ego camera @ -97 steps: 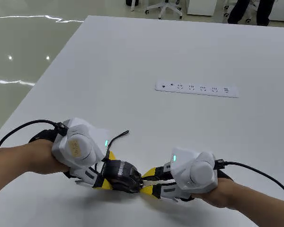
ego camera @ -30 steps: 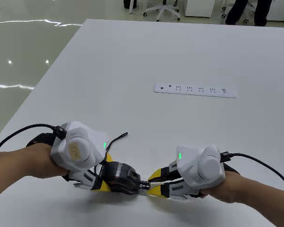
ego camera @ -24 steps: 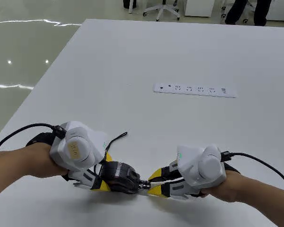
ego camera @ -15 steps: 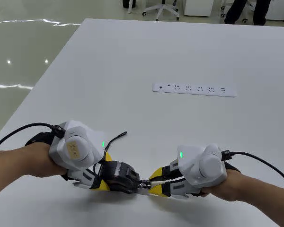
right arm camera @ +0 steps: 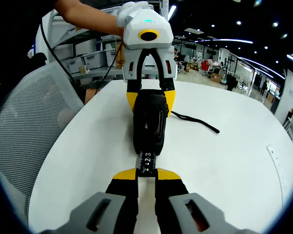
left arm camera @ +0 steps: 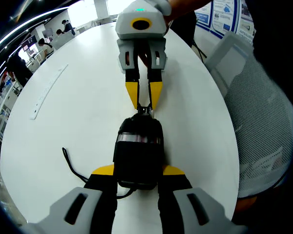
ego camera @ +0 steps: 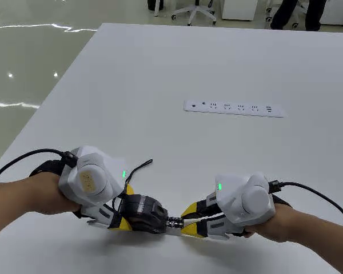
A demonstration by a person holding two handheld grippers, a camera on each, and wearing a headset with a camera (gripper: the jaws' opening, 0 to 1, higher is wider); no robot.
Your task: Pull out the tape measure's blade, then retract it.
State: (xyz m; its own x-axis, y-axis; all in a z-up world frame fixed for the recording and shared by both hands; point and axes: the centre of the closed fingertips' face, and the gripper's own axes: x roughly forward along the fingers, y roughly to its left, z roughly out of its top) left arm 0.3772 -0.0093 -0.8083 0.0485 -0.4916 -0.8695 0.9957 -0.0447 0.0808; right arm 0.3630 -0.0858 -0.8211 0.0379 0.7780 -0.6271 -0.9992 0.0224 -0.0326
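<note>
The left hand-held gripper (ego camera: 127, 206) pinches the black tape measure (ego camera: 144, 212) near the worktop's (ego camera: 177, 68) front edge. The right hand-held gripper (ego camera: 186, 220) pinches the blade (ego camera: 173, 221) tip and has pulled away a bit, so more blade shows than before. A power strip (ego camera: 234, 108) lies farther back.

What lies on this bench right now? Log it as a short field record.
Surface: white table
Tool: black tape measure case, lying on the table
Left gripper: shut on the sides of the case
Right gripper: shut on the blade's tip
Blade: out of the case a short way, numerals 2 and 3 readable
Strap: thin black wrist strap, trailing from the case across the table
Other: white power strip, farther back, apart from both grippers
Stage: blade barely drawn
</note>
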